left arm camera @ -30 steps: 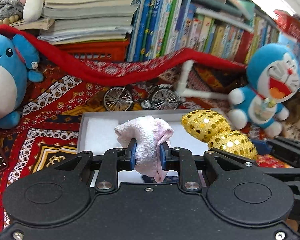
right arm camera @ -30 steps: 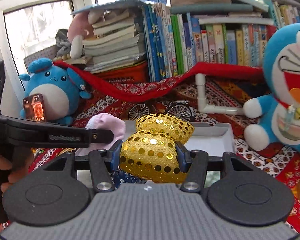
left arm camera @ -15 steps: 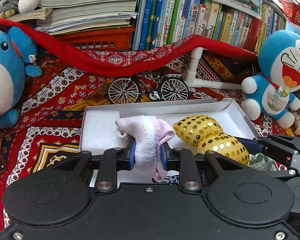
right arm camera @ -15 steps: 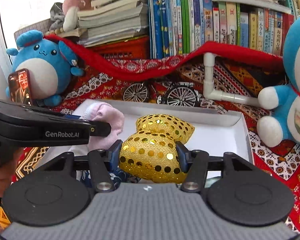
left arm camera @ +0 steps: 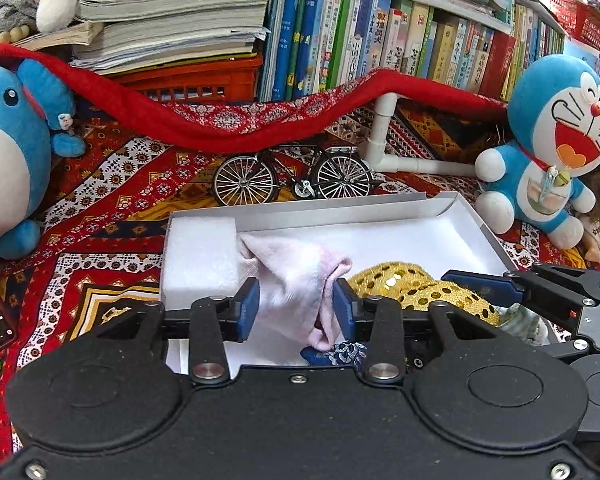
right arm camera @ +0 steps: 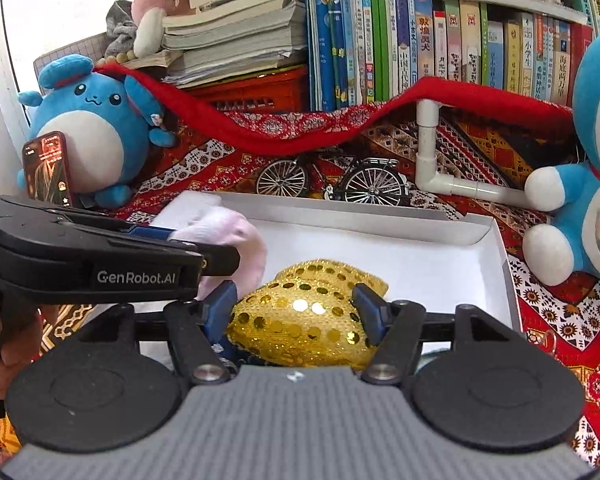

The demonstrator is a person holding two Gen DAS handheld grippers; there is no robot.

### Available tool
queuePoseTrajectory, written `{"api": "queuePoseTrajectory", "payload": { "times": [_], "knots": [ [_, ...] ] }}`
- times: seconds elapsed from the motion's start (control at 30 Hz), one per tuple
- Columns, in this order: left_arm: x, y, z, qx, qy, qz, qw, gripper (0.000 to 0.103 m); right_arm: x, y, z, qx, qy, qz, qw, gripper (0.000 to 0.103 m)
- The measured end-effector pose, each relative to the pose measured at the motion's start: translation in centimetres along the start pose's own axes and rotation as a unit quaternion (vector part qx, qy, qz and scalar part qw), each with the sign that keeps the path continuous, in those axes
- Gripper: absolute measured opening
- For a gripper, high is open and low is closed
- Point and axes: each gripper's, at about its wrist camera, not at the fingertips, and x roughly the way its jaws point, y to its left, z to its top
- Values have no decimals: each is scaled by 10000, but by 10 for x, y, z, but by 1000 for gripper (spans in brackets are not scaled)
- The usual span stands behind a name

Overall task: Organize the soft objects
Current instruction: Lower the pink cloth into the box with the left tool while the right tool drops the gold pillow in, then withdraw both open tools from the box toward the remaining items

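A pale pink sock [left arm camera: 296, 284] lies at the near left of the white box [left arm camera: 340, 208], next to a white foam block [left arm camera: 200, 256]. My left gripper [left arm camera: 296, 304] has its jaws opening around the sock, which has puffed out between the blue pads. A gold sequin bow [right arm camera: 300, 320] rests in the near middle of the box [right arm camera: 480, 232]. My right gripper [right arm camera: 292, 304] straddles it with jaws opening and the pads easing off its sides. A blue patterned cloth [left arm camera: 332, 354] peeks out under the sock.
A model bicycle [left arm camera: 292, 176] and a white pipe [left arm camera: 384, 132] stand just behind the box. A round blue plush [left arm camera: 8, 152] sits left with a phone [right arm camera: 48, 168] leaning on it, and a blue cat plush [left arm camera: 548, 152] sits right. Books and a red cloth line the back.
Both grippers have widened their jaws. The sock, squeezed thin before, has spread out between the left pads, and the bow sits lower in the box. A hand holds the left gripper in place.
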Motion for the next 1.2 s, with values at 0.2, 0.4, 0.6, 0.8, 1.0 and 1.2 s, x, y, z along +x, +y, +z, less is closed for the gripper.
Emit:
{"api": "queuePoseTrajectory", "payload": {
  "times": [0.2, 0.4, 0.6, 0.8, 1.0, 1.2],
  "knots": [
    [-38, 0, -2, -31, -355, 46, 9994, 56, -23, 3, 4, 15, -203, 9, 9998, 77],
    [-87, -4, -9, 1, -780, -66, 9969, 63, -66, 9, 5, -111, -586, 58, 9982, 81],
    [-132, -12, -23, 3, -1109, -275, 9935, 71, -108, 14, -1, -232, -912, 146, 9955, 84],
    [-164, -23, -41, 41, -1251, -436, 9912, 74, -142, 23, -12, -441, -1111, 122, 9928, 86],
    [-195, -31, -66, 71, -1479, -506, 9877, 77, -170, 25, -27, -514, -1238, 198, 9908, 88],
    [-224, -38, -100, 20, -1768, -692, 9818, 78, -196, 25, -49, -528, -1328, 226, 9895, 88]
  ]
}}
